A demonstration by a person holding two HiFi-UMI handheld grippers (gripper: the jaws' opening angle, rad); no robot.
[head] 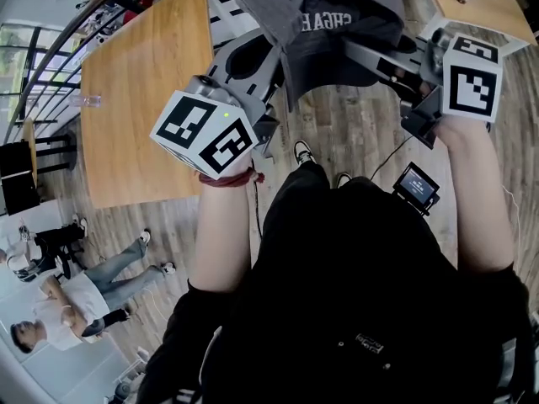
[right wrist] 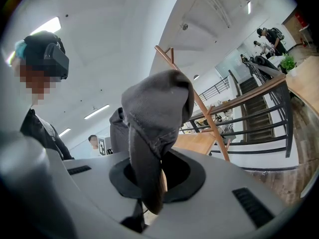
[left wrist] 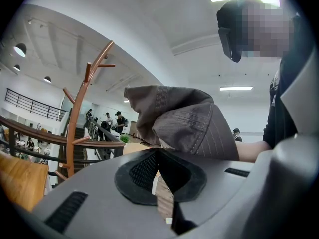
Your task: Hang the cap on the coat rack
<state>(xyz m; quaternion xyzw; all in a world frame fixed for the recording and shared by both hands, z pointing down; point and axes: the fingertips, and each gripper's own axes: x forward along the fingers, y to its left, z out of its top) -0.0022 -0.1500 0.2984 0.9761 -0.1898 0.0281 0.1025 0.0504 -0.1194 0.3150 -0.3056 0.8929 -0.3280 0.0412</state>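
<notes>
The grey cap [head: 330, 22], held aloft between 2 claws (left claw [left wrist: 158, 152] pinched shut on its edge, right claw [right wrist: 148, 169] clamped on a hanging fold) with the coat rack [left wrist: 79, 114] in sight, looks light, soft and floppy, so its firmer band is probably the best hold.

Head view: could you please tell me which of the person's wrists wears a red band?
The left wrist: a red band circles it, while the right wrist is bare.

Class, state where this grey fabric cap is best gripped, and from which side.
Probably its edge, pinched from opposite sides as the left gripper and right gripper do: the soft grey fabric cap sags, so two grips keep it spread for the wooden coat rack.
</notes>
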